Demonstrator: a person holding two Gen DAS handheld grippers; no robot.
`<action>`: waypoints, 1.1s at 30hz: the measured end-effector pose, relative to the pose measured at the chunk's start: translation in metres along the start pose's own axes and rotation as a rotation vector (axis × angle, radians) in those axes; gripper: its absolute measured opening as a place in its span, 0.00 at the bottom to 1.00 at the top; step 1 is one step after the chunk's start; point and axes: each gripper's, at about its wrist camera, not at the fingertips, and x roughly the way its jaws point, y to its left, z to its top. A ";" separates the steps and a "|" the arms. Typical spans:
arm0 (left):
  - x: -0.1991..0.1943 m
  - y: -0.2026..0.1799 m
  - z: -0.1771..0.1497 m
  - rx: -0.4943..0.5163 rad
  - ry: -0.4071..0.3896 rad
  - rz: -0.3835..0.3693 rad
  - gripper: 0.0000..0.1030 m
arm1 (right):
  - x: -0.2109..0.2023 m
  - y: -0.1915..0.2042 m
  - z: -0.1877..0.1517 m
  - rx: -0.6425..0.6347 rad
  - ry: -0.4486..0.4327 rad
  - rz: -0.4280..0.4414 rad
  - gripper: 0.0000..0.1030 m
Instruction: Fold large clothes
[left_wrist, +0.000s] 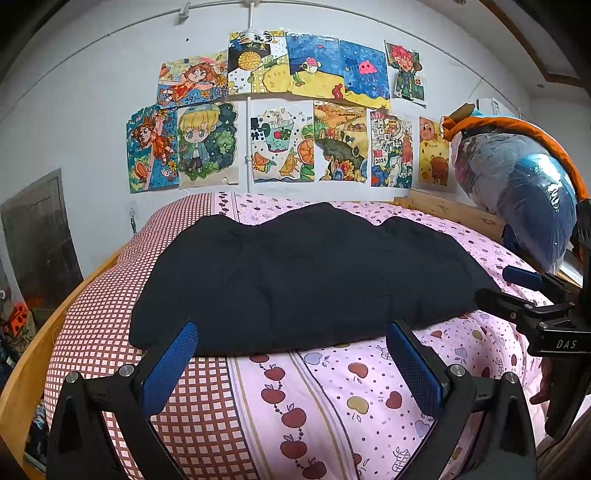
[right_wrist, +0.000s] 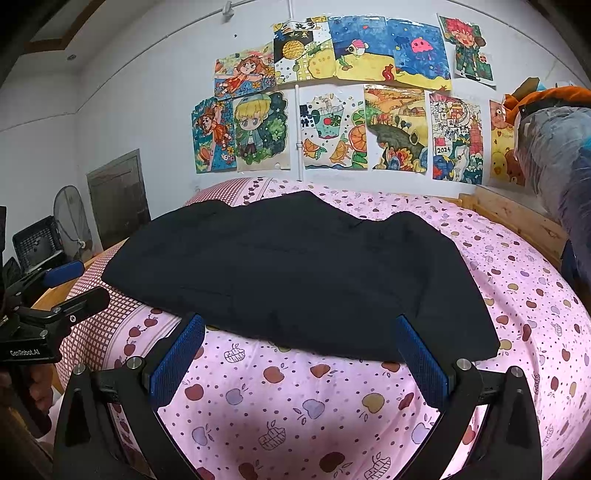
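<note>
- left gripper (left_wrist: 291, 363) jaws wide apart, nothing between them, hovering over the near bed edge, tips just short of the garment hem
- right gripper (right_wrist: 299, 356) same: jaws spread, empty, tips at the near hem, toward the garment's right end
- dark garment (left_wrist: 295, 280) lies flat on the bed (left_wrist: 332, 398), already looks folded into a wide band, a bit rumpled along the far edge; pink apple-print cover under it, red check part at left
- risk: fabric looks thick and layered, so a pinch at the hem may catch only the top layer and the stack would open when lifted; uneven grips from the two sides would skew the next fold
- risk: soft bedding, jaws could grab the cover with the hem
- left view only: right gripper side-on at the right edge, plastic-wrapped bundle (left_wrist: 517, 192) on the wooden frame
- right view only: left gripper at left edge, fan (right_wrist: 72, 218) and crate by the wall
- far: drawings (right_wrist: 332, 110) on the wall in both views
</note>
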 end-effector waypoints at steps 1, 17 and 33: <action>0.000 0.001 -0.001 0.001 0.001 0.000 1.00 | 0.000 0.000 -0.001 0.000 0.000 0.001 0.98; 0.007 0.005 -0.012 -0.024 0.030 -0.004 1.00 | 0.000 0.000 0.000 0.002 0.006 -0.001 0.98; 0.004 0.004 -0.012 -0.036 0.059 0.003 1.00 | 0.001 -0.005 0.002 0.006 0.014 -0.007 0.98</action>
